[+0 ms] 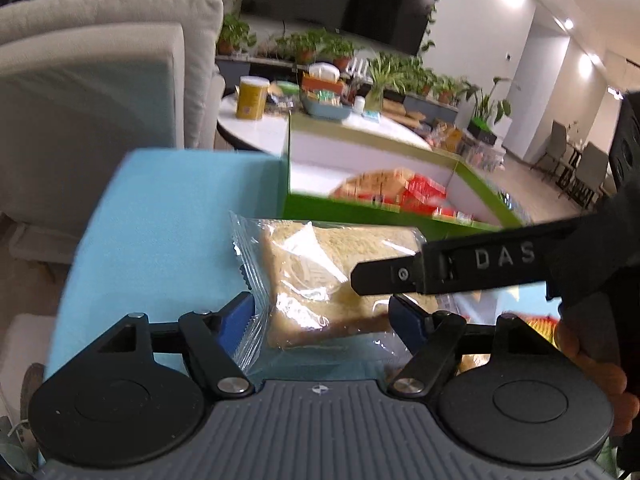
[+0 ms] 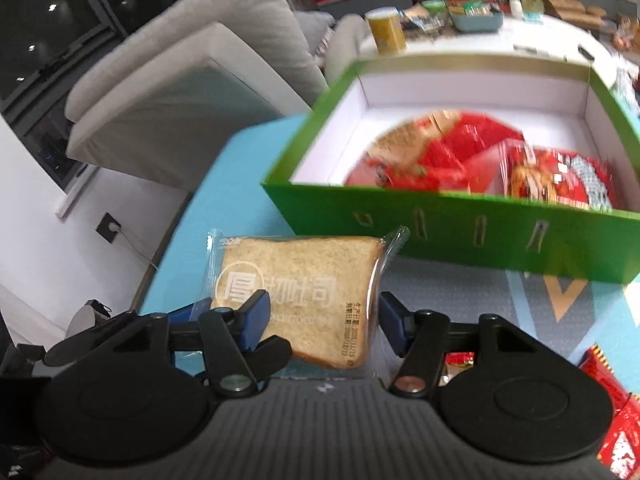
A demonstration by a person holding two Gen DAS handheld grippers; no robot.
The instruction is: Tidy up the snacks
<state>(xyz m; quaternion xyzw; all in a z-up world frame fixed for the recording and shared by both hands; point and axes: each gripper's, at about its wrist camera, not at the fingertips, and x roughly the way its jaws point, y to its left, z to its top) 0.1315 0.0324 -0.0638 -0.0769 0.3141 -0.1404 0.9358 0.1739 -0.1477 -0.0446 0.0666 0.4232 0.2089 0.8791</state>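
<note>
A slice of toast in a clear wrapper sits between the blue fingers of my right gripper, which is shut on it above the light blue mat. In the left wrist view the same wrapped toast lies between the fingers of my left gripper, whose jaws stand apart around it. The right gripper's black finger crosses over the toast. A green box with white inside walls stands just beyond, holding red snack packets.
A grey sofa stands to the left. A white round table behind the box carries a yellow tin, a blue basket and more snacks. Red packets lie on the mat at the right.
</note>
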